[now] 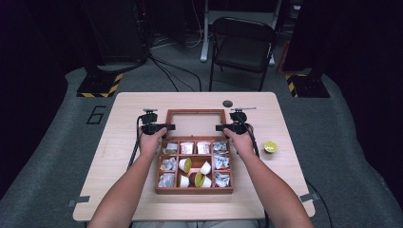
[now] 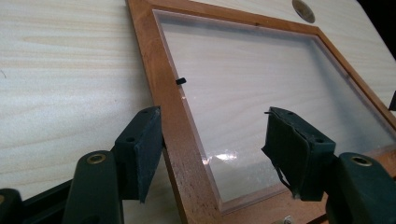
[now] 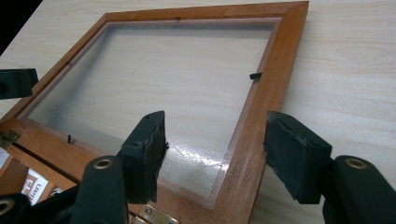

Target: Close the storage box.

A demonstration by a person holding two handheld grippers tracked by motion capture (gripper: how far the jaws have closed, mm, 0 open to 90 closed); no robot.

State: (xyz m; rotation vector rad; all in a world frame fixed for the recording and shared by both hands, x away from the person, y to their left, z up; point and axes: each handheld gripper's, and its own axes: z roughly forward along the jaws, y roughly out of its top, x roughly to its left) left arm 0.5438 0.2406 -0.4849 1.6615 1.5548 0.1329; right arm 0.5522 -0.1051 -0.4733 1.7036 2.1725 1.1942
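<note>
Straddling: left gripper (image 2: 212,154) astride the left rail of the lid (image 2: 161,93), jaws parted, one pad touching the rail's outer edge, the other over the clear pane (image 2: 261,93) and off it; no clamp yet.
Mirroring: right gripper (image 3: 215,149) astride the lid's right rail, jaws parted wider than the wood, gaps visible on both sides; nothing held.
Hands: seen from above, left gripper (image 1: 154,127) and right gripper (image 1: 235,127) at the lid's two sides, forearms coming in past the box.
Lid: wooden frame with see-through panel, swung fully back and lying flat on the table (image 1: 128,156), just beyond the box, joined to it by brass hinges (image 3: 159,215).
Box: wooden compartment box (image 1: 194,190) standing open near the middle of the table, cells filled with silvery sachets (image 1: 220,164), small packets and white cups (image 1: 185,164).
Stray: yellow-green capsule (image 1: 270,147) on the table, well apart to the box's right.
Progress: judging by the pose, closing the lid looks like the job in hand; both grippers lined up on the rails, grip not taken, lift not begun.
Left: pinch both rails, swing the lid up and over the hinges, lower it onto the box.
</note>
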